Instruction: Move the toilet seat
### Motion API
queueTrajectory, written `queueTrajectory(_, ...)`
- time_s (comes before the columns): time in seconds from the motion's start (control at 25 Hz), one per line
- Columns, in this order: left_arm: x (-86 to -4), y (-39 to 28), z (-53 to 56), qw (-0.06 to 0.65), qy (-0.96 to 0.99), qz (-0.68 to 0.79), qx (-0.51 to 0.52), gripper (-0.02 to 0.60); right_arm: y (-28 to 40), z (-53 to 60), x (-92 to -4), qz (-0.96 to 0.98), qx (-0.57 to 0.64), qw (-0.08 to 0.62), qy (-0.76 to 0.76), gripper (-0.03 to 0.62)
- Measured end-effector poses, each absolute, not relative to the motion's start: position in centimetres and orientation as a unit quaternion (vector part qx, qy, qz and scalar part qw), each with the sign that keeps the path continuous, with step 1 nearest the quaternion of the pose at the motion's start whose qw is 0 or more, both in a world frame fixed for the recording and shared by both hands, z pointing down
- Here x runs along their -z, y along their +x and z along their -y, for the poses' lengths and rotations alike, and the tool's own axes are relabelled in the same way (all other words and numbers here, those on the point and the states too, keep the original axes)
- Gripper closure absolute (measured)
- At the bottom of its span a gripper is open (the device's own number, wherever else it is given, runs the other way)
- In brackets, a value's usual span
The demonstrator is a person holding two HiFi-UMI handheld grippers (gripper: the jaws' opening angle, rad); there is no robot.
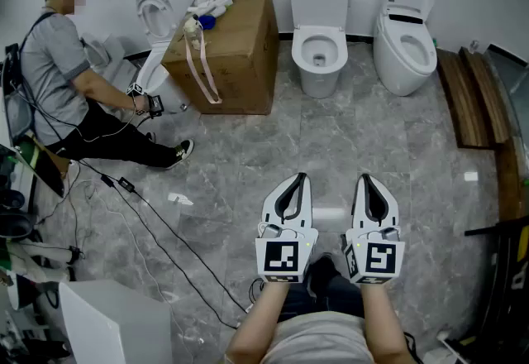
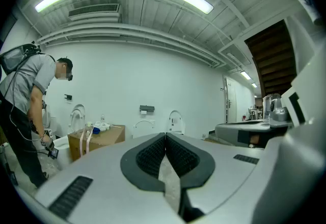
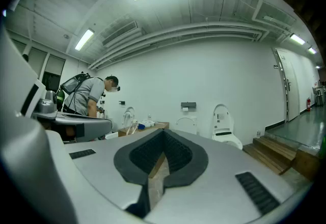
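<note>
Left tool [image 1: 300, 178], right tool [image 1: 364, 179] closed, empty; toilet seat [image 1: 320, 30] well ahead.

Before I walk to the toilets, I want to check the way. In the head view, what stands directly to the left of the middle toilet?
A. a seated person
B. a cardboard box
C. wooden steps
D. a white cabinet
B: the cardboard box, with white items and straps on top, stands right beside the middle toilet on its left.
</note>
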State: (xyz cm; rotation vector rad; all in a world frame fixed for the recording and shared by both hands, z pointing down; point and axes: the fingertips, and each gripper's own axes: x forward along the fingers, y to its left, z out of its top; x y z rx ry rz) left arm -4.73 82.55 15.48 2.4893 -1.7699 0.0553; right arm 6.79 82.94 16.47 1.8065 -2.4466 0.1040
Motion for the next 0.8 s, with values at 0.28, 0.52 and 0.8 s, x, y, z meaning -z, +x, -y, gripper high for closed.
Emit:
queueTrajectory(0.28, -15.9, -4.3, -83.0, 0.044, 0.814, 0.578, -0.032, 0.566, 7.4, -83.2, -16.1, 0.799, -0.04, 0.046, 0.598, 0.58)
queueTrajectory(0.52, -16.0, -3.7, -83.2, 0.043, 0.814, 0.578, -0.034, 0.566, 7.8, -83.4, -16.4, 0.804, -0.036, 0.048, 0.592, 0.58)
queueTrajectory(0.8, -15.9, -2.1, -82.9, 0.04, 0.812, 0.581, -0.032, 0.566, 9.1, -83.2, -16.3, 0.807, -0.037, 0.043, 0.588, 0.579)
